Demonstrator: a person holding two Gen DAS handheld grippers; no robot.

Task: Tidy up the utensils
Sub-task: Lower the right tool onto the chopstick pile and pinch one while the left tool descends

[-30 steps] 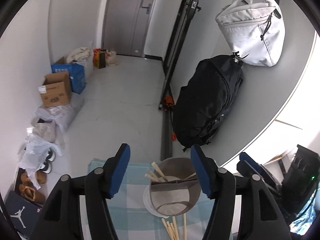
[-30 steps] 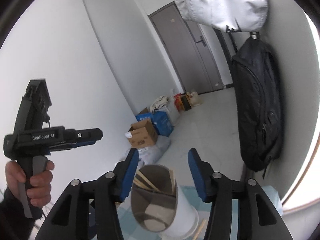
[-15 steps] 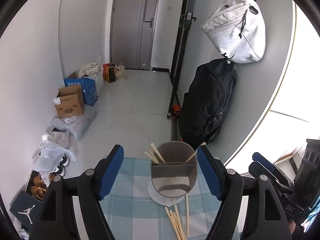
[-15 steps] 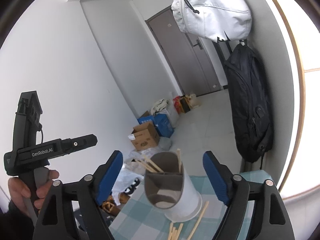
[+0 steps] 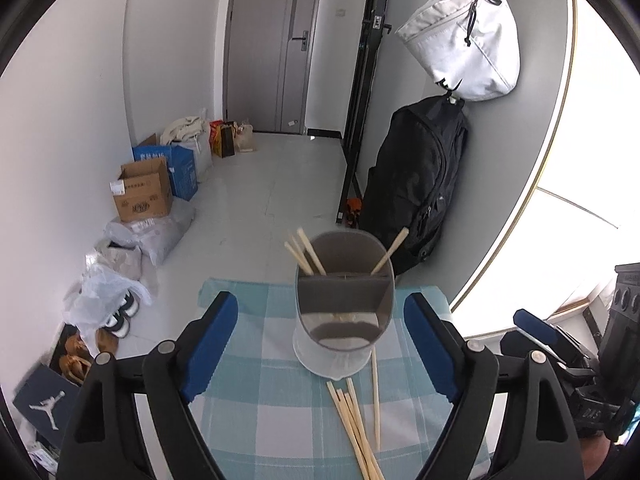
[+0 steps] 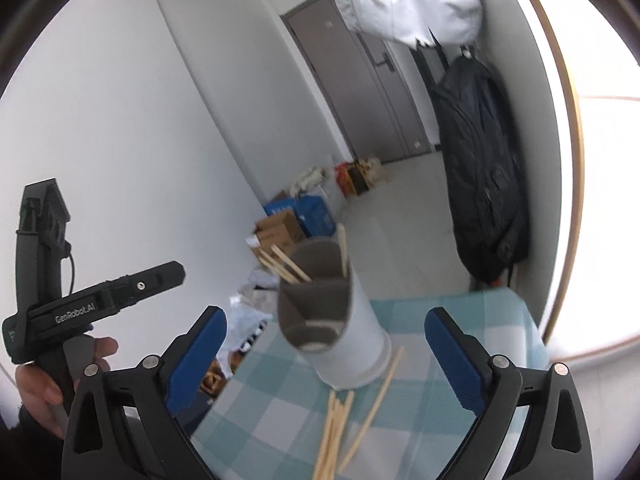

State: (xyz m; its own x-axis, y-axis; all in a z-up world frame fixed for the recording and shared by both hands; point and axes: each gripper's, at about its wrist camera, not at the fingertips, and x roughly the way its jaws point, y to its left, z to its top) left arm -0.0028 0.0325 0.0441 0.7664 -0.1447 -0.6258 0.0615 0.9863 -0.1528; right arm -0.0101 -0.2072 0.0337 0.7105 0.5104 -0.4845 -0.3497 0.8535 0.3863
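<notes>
While both grippers' jaws, just opened wide, hold nothing, the tall grey-and-white divided plastic holder (image 5: 343,312) could tip if knocked reaching the loose wooden chopsticks (image 5: 354,420).

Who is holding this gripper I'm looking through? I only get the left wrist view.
Observer: A person's hand wraps the handle of the left gripper, seen side-on in the right wrist view. Its jaws have just been opening and hold nothing.
Operator: Anything written on it?
Observer: "GenRobot.AI", in white letters on its black body.
Operator: Is the other gripper carrying chopsticks?
Observer: No. The right gripper has just been opening its jaws and they are empty. The loose chopsticks lie on the checked cloth in front of the utensil holder.
</notes>
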